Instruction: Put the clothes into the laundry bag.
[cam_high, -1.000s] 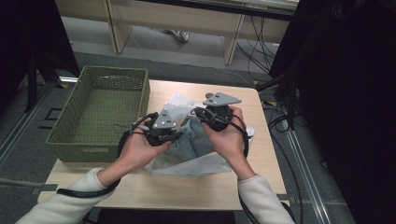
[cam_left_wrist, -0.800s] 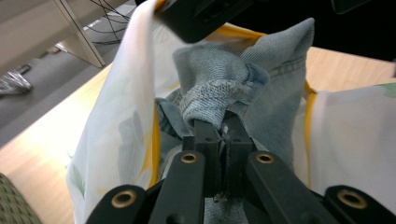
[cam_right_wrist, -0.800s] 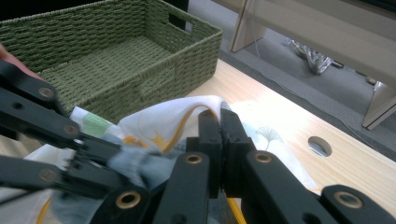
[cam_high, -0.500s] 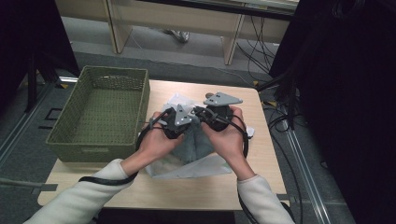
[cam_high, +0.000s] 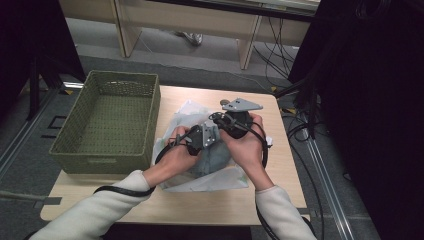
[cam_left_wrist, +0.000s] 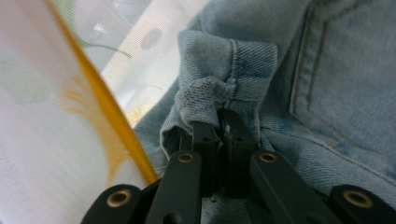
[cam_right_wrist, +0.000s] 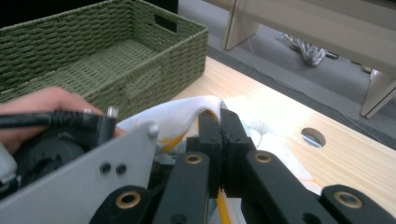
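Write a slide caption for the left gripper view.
Left gripper shut on the jeans hem, beside a white mesh bag.

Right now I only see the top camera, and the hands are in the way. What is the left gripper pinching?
Observer: The left gripper is shut on a folded hem of the blue jeans.
Operator: And the other one?
Observer: The right gripper is shut on the edge of the white mesh bag.
Operator: Is the bag all white?
Observer: No, it has an orange trim along one edge.
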